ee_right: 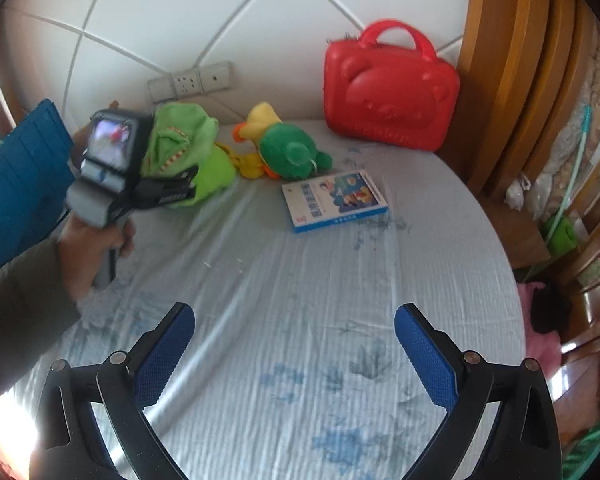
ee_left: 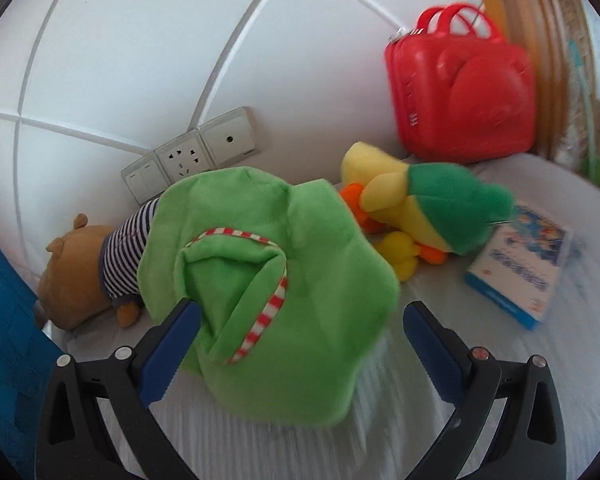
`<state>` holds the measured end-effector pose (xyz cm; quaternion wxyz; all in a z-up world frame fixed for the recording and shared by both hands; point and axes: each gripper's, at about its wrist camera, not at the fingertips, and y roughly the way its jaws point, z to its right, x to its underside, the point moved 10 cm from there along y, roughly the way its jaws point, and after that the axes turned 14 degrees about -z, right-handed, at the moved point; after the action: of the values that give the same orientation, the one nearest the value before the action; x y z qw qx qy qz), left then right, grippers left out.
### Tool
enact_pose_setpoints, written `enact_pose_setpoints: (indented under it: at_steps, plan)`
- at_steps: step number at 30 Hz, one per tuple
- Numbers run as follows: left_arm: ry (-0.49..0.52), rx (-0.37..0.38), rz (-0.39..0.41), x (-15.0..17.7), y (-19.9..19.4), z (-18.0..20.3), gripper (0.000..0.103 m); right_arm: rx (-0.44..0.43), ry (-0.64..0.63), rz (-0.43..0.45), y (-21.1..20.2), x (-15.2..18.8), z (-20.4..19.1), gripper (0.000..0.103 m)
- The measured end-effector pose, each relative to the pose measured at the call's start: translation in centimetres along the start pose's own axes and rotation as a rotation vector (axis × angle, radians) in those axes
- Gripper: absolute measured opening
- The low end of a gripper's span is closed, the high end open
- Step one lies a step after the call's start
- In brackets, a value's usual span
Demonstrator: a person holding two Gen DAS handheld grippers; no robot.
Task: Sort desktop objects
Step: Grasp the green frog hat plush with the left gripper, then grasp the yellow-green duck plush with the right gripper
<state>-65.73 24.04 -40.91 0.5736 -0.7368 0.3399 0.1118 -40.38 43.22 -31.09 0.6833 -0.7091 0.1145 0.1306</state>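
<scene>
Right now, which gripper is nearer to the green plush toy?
Left. The left gripper straddles the green plush toy; the right gripper hangs open over bare sheet, well short of it.

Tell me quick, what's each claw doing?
Left gripper: open around the green plush toy, not clamped.
Right gripper: open, holding nothing.

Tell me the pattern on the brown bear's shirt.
Dark and white stripes on the brown bear's shirt, clearest in the left wrist view.

left wrist close, right wrist farther back
</scene>
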Motion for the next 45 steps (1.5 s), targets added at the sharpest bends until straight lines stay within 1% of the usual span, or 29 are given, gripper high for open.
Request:
enact_pose_setpoints:
  at_steps: [2,3,4,5,6,7,8,12,16,20,24,29,33,38,42,45]
  plan:
    - [-0.011,-0.058,-0.013,-0.9,1.9,0.3,0.102,-0.002,-0.002,-0.021,0.9,0.2,1.1,0.102]
    - [-0.035,-0.045,-0.019,-1.0,2.0,0.0,0.097,-0.002,-0.001,-0.030,1.2,0.3,1.7,0.102]
    - [-0.059,-0.032,-0.026,-1.2,2.1,-0.2,0.060,-0.002,0.001,-0.038,1.5,0.5,2.3,0.102]
    - [-0.082,-0.019,-0.032,-1.3,2.2,-0.5,0.038,-0.003,0.002,-0.044,1.7,0.6,2.7,0.102]
    - [-0.106,-0.006,-0.038,-1.5,2.3,-0.8,0.028,-0.004,0.003,-0.051,1.9,0.7,3.2,0.102]
    - [-0.130,0.008,-0.043,-1.6,2.3,-1.1,0.010,-0.006,0.005,-0.056,2.1,0.8,3.6,0.102]
    - [-0.156,0.027,-0.047,-1.6,1.8,-1.6,0.008,-0.008,0.006,-0.060,2.2,0.8,4.0,0.102]
    - [-0.223,0.116,-0.060,-1.2,0.0,-3.2,0.006,-0.026,-0.001,-0.056,2.0,0.0,4.5,0.102]
    - [-0.277,0.194,-0.043,-0.6,-4.0,-5.4,0.005,-0.043,-0.025,-0.040,1.0,-1.3,3.8,0.102]
    - [-0.302,0.243,-0.045,0.8,-8.8,-7.4,0.005,-0.056,-0.062,-0.026,0.2,-2.8,2.6,0.102]
    - [-0.307,0.290,-0.065,3.3,-13.2,-8.9,0.004,-0.072,-0.096,-0.022,0.5,-4.3,1.1,0.102]
    - [-0.293,0.332,-0.086,7.0,-17.9,-10.1,0.004,-0.076,-0.135,-0.022,3.0,-7.5,-0.7,0.102]
    - [-0.294,0.337,-0.100,9.9,-20.9,-10.7,0.004,-0.056,-0.199,-0.008,6.3,-11.7,-2.8,0.102]
    - [-0.334,0.308,-0.100,13.1,-23.8,-13.0,0.004,0.005,-0.309,0.012,11.2,-18.9,-5.3,0.101]
    - [-0.376,0.272,-0.091,14.5,-24.6,-14.7,0.004,0.069,-0.381,0.006,15.8,-25.0,-6.3,0.101]
    - [-0.401,0.240,-0.089,15.4,-25.0,-15.7,0.004,0.096,-0.420,-0.026,19.5,-28.0,-6.7,0.101]
